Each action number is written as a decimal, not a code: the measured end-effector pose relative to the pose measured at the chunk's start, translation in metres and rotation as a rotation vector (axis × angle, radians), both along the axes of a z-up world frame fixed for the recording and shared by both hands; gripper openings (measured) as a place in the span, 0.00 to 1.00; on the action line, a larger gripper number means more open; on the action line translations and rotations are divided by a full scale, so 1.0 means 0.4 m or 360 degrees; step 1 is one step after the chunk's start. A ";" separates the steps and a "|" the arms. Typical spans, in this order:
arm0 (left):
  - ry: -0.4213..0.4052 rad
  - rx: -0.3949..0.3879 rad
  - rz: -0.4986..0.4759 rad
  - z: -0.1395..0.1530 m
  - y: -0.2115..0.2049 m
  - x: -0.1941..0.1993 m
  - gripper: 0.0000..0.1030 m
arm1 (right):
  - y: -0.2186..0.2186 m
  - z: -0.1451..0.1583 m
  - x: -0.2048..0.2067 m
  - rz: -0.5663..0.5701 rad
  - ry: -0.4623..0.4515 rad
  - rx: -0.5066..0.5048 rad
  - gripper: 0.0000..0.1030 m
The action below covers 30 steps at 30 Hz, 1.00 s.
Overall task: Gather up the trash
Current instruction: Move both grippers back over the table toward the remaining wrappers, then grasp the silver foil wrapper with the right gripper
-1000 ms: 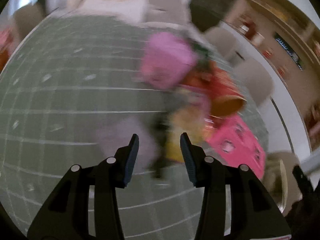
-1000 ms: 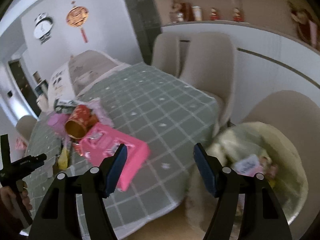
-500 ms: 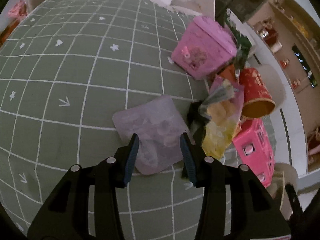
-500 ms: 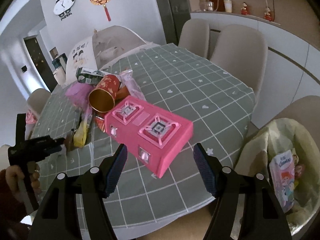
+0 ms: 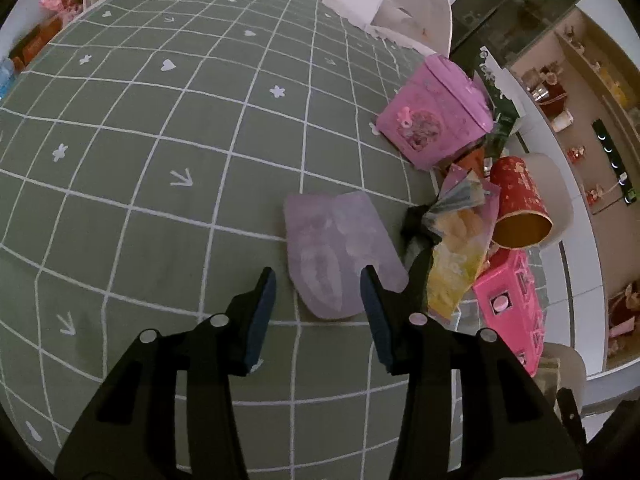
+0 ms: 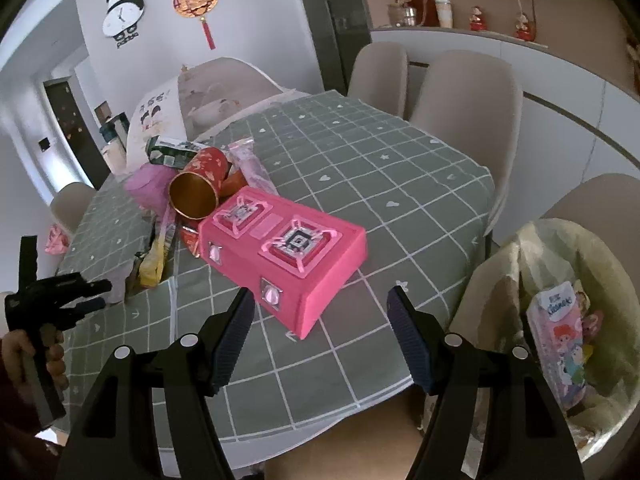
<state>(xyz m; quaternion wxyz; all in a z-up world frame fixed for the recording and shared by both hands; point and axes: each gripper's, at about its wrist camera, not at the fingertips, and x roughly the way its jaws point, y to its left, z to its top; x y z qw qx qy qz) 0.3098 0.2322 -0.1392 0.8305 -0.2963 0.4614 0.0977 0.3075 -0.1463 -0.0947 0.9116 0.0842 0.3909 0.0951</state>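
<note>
Now the left gripper (image 5: 316,292) is seen low over the pale pouch (image 5: 340,252), which lies flat on the cloth (image 5: 160,160) just left of the trash pile. A second ago the pile was only a blur well ahead of the jaws; since then the gripper has been brought down and forward, so that the pouch's near edge is framed between the pads. The jaws are held about half open, and nothing is gripped: the pads stand apart from the pouch on both sides.

The right gripper (image 6: 320,308) is held wide open and empty, and it has likewise been swung away from the bin (image 6: 560,280) toward the pile. The toy stove (image 6: 288,248) now sits just beyond its fingertips, untouched, where earlier only its edge was caught at the left jaw. Beyond the stove lie the red cup (image 6: 200,188) on its side, a yellow wrapper (image 6: 154,264) and a purple box (image 5: 432,120), all crowded together. The bin stands off the table's edge, to the right of the stove, and one carton (image 6: 560,344) is already seen inside it.

From this it is judged that a fresh pick is being set up on each side: the pouch for the left, the stove for the right. The pouch is thin and flat, so an edge pinch will probably be needed.
</note>
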 end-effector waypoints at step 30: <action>-0.0164 0.0321 -0.0270 0.198 0.218 -0.093 0.00 | 0.668 -0.095 0.277 0.0715 0.0077 -0.0359 0.40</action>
